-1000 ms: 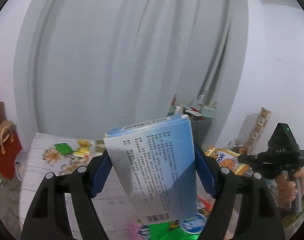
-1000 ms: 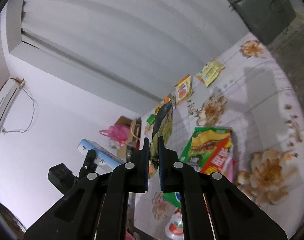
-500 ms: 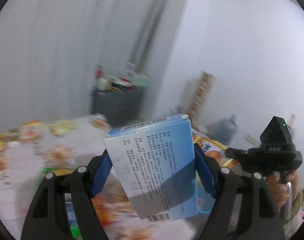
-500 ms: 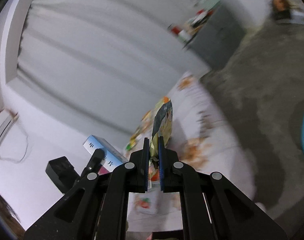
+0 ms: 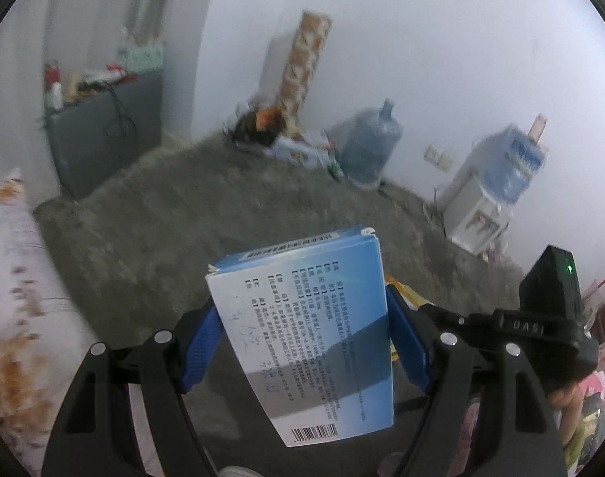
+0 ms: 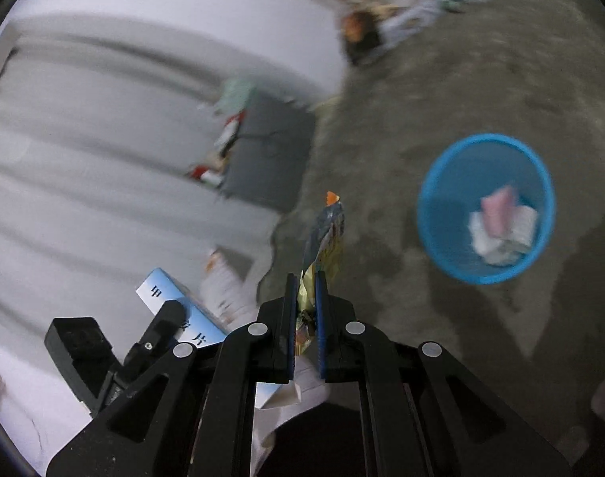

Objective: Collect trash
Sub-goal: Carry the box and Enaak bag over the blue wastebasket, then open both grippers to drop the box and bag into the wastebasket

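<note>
Round blue plastic waste basket (image 6: 441, 214) sits right of centre in the right wrist view, up and right of the right gripper (image 6: 304, 310), clenched on a crumpled snack wrapper (image 6: 326, 234); left gripper (image 5: 302, 342) clamps a light-blue cardboard box (image 5: 302, 334), long axis pointing away; right hand looks nearer, I'd say.

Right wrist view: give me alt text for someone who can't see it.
The right gripper has its jaws shut on a crumpled snack wrapper above a grey floor, with a blue bin holding some paper scraps ahead to the right. At lower left, the left gripper holds a blue and white box.
</note>
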The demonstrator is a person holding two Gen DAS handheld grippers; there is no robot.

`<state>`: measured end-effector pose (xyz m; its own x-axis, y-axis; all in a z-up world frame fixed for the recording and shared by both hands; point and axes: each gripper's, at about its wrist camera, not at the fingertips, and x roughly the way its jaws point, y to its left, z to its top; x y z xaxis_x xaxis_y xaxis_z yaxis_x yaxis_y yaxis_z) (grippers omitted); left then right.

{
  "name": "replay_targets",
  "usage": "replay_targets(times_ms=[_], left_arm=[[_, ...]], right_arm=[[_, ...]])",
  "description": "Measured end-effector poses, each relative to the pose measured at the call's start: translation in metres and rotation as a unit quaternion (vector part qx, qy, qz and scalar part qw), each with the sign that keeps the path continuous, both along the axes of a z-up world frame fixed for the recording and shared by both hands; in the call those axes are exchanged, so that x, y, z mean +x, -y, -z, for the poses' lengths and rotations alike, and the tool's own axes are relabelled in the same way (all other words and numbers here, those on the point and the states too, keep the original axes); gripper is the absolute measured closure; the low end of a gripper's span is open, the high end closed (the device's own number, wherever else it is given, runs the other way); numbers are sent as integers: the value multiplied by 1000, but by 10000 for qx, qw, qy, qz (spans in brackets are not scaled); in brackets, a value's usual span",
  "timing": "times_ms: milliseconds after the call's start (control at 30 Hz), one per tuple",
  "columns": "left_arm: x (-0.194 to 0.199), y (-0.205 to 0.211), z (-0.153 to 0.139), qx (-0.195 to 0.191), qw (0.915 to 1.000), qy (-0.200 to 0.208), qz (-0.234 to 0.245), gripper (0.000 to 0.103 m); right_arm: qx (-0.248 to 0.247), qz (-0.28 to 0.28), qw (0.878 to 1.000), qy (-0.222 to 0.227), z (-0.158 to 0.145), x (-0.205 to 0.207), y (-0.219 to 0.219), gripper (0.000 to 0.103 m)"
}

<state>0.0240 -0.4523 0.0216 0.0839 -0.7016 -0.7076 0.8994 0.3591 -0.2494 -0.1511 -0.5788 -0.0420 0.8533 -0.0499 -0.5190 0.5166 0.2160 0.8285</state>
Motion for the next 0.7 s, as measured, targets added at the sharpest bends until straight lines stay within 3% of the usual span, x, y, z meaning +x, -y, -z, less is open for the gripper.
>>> replay_targets(times_ms=[267, 333, 367, 400, 433, 467, 567, 700], left_arm=[[-4, 83, 68, 655, 9977, -104, 155, 28], [-1, 103, 87, 818, 9963, -222, 120, 21], [-3, 110, 94, 875, 9957, -280, 120, 14], [-3, 118, 103, 939, 9951, -300, 113, 13], [-3, 126, 112, 1032, 9943, -259, 63, 13], [-5, 131, 120, 1118, 9935, -228, 33, 13], [-6, 137, 133, 1212, 9923, -245, -19, 13], [-6, 120, 123, 988, 9947, -266, 35, 13]], right_arm=[[522, 632, 9964, -226, 61, -13, 42, 93], [581, 819, 9942, -388, 78, -19, 53, 90], [596, 900, 9933, -412, 83, -21, 56, 85], [588, 964, 9925, -470, 96, -18, 64, 78], [609, 1034, 9907, -647, 108, -16, 69, 56], [674, 1156, 9873, -860, 119, -17, 75, 48], [850, 1220, 9807, -1269, 143, -16, 80, 48], [649, 1225, 9799, -1434, 140, -17, 69, 41]])
